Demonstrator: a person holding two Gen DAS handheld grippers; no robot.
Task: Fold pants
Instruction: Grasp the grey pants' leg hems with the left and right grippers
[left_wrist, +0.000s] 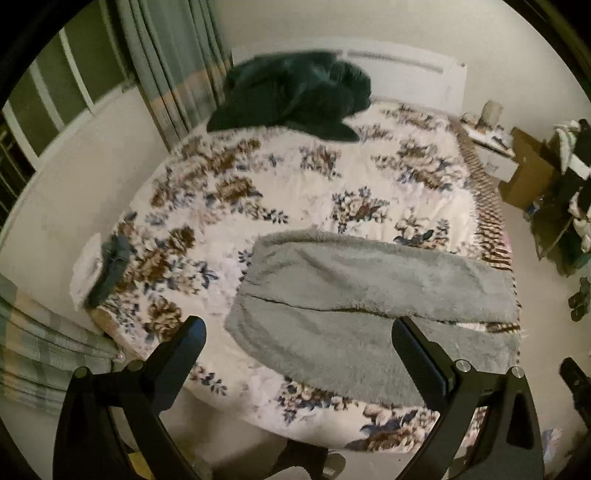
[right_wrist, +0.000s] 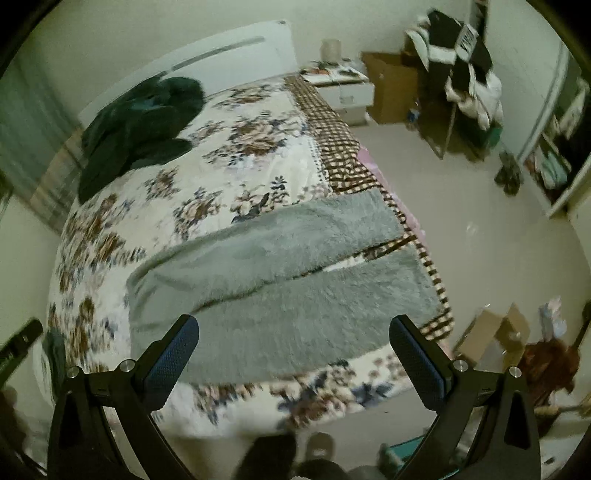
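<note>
1. The grey fleece pants (left_wrist: 369, 295) lie flat across the near end of the floral bedspread (left_wrist: 295, 184) — legs side by side, reaching its right edge;
2. left gripper (left_wrist: 299, 332) spread wide above them, holding nothing;
3. right gripper (right_wrist: 293, 330) likewise agape, empty.

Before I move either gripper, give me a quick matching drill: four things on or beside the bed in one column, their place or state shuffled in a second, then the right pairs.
Things:
1. grey fuzzy pants
2. dark green blanket
3. left gripper
4. white nightstand

Places or states:
A. bunched in a heap near the headboard
B. beside the head of the bed, clutter on top
C. spread flat at the near end of the bed, legs reaching toward its checked edge
D. open, holding nothing, above the pants

Pairs: 1-C, 2-A, 3-D, 4-B
</note>
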